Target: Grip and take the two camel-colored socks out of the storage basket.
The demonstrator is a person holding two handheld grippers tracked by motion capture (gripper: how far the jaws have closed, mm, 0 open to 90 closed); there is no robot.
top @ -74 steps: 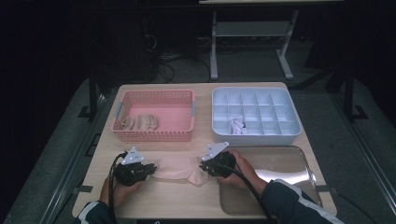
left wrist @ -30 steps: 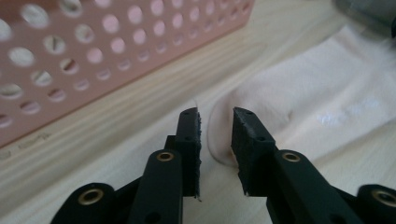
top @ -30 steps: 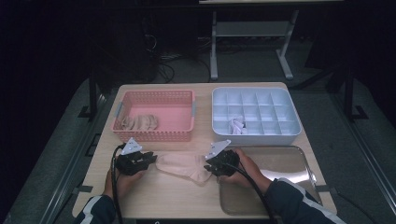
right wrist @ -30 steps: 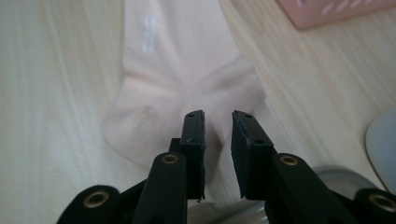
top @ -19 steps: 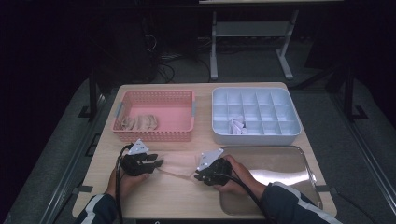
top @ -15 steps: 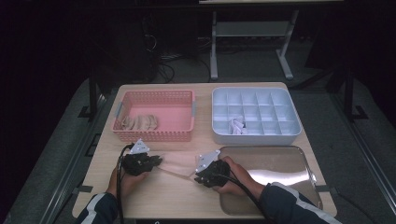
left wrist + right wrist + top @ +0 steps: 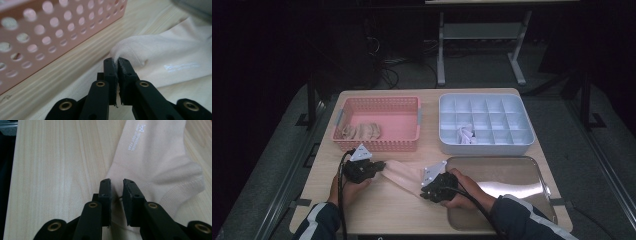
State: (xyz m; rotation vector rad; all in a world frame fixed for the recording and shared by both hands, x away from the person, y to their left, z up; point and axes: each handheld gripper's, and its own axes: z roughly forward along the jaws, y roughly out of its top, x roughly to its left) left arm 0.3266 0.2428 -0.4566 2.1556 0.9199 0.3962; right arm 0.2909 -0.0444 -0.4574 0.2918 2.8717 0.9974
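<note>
A cream sock (image 7: 404,175) lies slantwise on the wooden table between both grippers. My left gripper (image 7: 379,165) holds its far left end. In the left gripper view the jaws (image 7: 117,61) have just been closing and now pinch a raised fold of the sock (image 7: 170,52). My right gripper (image 7: 424,193) sits at the sock's near right end. In the right gripper view its jaws (image 7: 117,183) stand a little apart with bunched fabric of the sock (image 7: 155,157) pressed between the pads.
A pink perforated basket (image 7: 377,100) with several socks (image 7: 361,131) stands at the back left, close behind the left gripper. A white compartment tray (image 7: 484,145) sits at the back right. A shiny metal tray (image 7: 512,180) lies under the right forearm.
The right gripper has shifted left and toward the near edge, so the sock now lies slanted rather than level. The left gripper has stayed put and closed on the sock's end.
</note>
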